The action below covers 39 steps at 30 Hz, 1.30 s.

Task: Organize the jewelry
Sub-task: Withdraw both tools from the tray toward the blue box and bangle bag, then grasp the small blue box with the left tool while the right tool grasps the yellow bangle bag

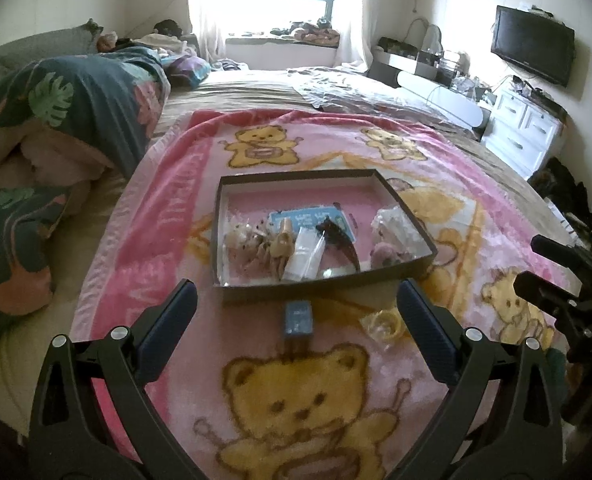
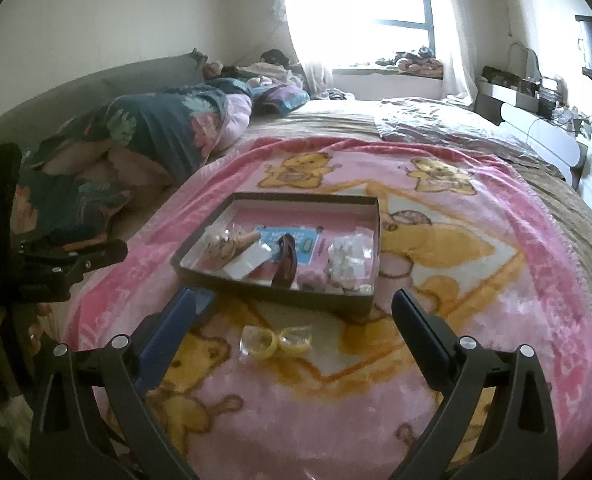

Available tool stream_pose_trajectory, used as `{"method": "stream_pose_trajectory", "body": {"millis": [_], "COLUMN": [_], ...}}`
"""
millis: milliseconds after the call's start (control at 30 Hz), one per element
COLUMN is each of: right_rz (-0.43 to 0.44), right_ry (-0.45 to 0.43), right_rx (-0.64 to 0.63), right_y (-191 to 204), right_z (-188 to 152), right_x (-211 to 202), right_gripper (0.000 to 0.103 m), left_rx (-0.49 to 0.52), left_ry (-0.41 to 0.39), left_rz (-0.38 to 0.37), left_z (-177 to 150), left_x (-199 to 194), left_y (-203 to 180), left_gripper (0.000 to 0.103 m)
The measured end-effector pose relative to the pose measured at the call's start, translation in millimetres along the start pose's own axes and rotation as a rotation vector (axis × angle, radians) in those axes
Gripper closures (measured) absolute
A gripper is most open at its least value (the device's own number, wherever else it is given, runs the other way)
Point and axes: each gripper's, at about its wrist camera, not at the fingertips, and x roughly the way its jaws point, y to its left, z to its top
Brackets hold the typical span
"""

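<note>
My left hand-held gripper (image 1: 296,312) is matte black plastic: two angled arms with triangular cut-outs, silver round screws at the joints, and dark blue ribbed pads (image 1: 172,320) lining its fingers. My right hand-held gripper (image 2: 294,316) looks the same, with black arms, silver screws and blue pads (image 2: 168,328).

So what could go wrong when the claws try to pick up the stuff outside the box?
The yellow item in its clear packet lies flat on the fluffy teddy bear blanket, so the open right claw might pinch blanket along with it, or the packet may slip. The small blue box sits close to the tray's front wall; the open left claw could bump the tray and jumble the jewelry inside.
</note>
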Motion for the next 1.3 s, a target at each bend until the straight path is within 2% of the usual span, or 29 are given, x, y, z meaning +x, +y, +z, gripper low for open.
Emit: {"method": "stream_pose_trajectory", "body": {"millis": [667, 933, 1300], "right_rz": [0.02, 0.032, 0.025], "right_ry": [0.172, 0.23, 0.307], "right_rx": [-0.046, -0.041, -0.008], "right_y": [11.2, 11.2, 14.4], "right_z": [-49.7, -56.9, -58.4], "right_x": [54.9, 90.8, 145.3], "right_gripper": [0.005, 0.005, 0.005], "left_rx": [0.001, -0.022, -0.041], "left_ry": [0.15, 0.19, 0.239], "left_rz": [0.05, 0.048, -0.005], "left_z": [-53.7, -58.7, -50.9], "left_x": [35.2, 56.0, 95.2], "left_y": [15.8, 26.0, 27.1], "left_gripper": [0.009, 0.009, 0.01]}}
